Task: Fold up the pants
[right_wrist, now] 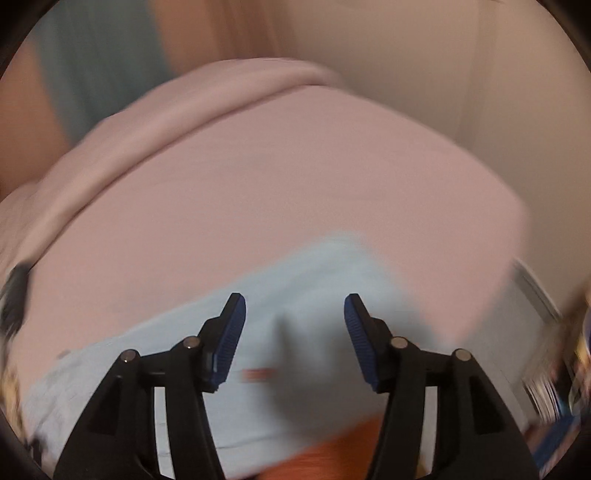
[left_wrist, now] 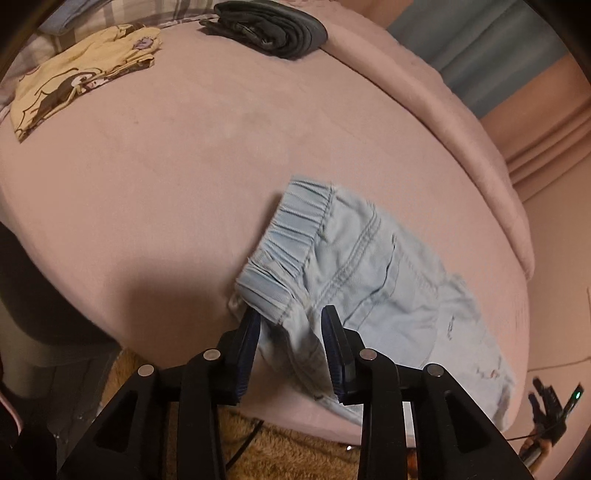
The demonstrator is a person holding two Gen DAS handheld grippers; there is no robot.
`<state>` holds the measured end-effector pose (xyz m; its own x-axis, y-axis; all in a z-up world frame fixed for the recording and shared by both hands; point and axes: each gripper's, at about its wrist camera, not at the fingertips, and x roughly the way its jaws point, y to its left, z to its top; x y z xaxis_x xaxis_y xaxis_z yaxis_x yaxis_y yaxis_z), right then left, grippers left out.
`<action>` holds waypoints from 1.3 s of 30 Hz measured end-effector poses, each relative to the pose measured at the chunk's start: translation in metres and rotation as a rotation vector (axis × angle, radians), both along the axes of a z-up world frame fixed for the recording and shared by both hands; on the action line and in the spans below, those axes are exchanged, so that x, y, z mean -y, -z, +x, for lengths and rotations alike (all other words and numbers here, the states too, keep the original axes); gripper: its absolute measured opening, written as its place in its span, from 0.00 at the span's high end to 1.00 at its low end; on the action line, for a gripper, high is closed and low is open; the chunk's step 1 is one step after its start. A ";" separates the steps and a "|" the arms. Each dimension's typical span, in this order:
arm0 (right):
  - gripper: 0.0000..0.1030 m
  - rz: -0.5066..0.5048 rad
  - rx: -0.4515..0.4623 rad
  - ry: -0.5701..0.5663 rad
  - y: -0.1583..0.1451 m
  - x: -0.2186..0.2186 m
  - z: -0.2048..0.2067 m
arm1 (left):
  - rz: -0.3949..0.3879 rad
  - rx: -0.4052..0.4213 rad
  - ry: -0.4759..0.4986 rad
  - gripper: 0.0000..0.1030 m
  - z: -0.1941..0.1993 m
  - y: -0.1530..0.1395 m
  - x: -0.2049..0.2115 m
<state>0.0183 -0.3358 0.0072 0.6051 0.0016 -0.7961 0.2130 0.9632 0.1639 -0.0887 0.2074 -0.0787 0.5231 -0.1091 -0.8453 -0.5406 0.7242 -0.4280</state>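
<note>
pants: light blue denim pants [left_wrist: 369, 280] lying on the pink bed cover [left_wrist: 166, 192], near-right part of the bed, elastic waistband toward the left, legs trailing to the near-right edge; in the right wrist view the same pale blue fabric [right_wrist: 295, 350] fills the near centre, blurred
left gripper: left gripper [left_wrist: 290, 321] jaws spread, hovering at the near corner of the waistband; left finger's tip sits at the waistband corner, right finger over the fabric just below the band; contact with the cloth not clear, nothing pinched
right gripper: right gripper [right_wrist: 294, 308] jaws spread wide over the pant fabric, nothing between the pads; frame motion-blurred, cannot tell if the tips touch the cloth
yellow garment: printed yellow garment [left_wrist: 77, 77] far left on the bed, well apart from the pants
dark stack: folded dark grey clothing [left_wrist: 269, 31] at the far edge, centre
floor: tan shaggy rug [left_wrist: 288, 450] below the near bed edge
background: teal curtain [left_wrist: 491, 48] far right, beyond the bed
</note>
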 end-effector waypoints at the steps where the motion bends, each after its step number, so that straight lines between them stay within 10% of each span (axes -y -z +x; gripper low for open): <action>1: 0.45 0.046 0.000 -0.123 0.000 -0.030 0.011 | -0.004 0.005 0.005 0.69 0.003 0.003 -0.002; 8: 0.46 0.146 -0.103 -0.616 0.031 -0.206 0.053 | -0.048 0.045 -0.027 0.58 -0.002 0.023 -0.018; 14: 0.54 0.093 -0.200 -0.838 0.079 -0.318 0.065 | 0.006 0.057 -0.024 0.74 -0.017 0.019 -0.011; 16: 0.82 0.035 -0.231 -0.859 0.097 -0.333 0.068 | -0.002 0.065 -0.021 0.79 -0.021 0.017 -0.010; 19: 0.90 0.048 -0.222 -0.811 0.089 -0.336 0.073 | 0.041 0.069 -0.014 0.79 -0.026 0.004 -0.004; 34: 0.97 -0.045 -0.177 -0.754 0.104 -0.357 0.097 | 0.075 0.035 0.018 0.77 -0.016 0.020 -0.006; 39: 0.87 0.003 -0.172 -0.757 0.091 -0.347 0.103 | 0.163 0.006 0.016 0.47 -0.027 -0.010 0.001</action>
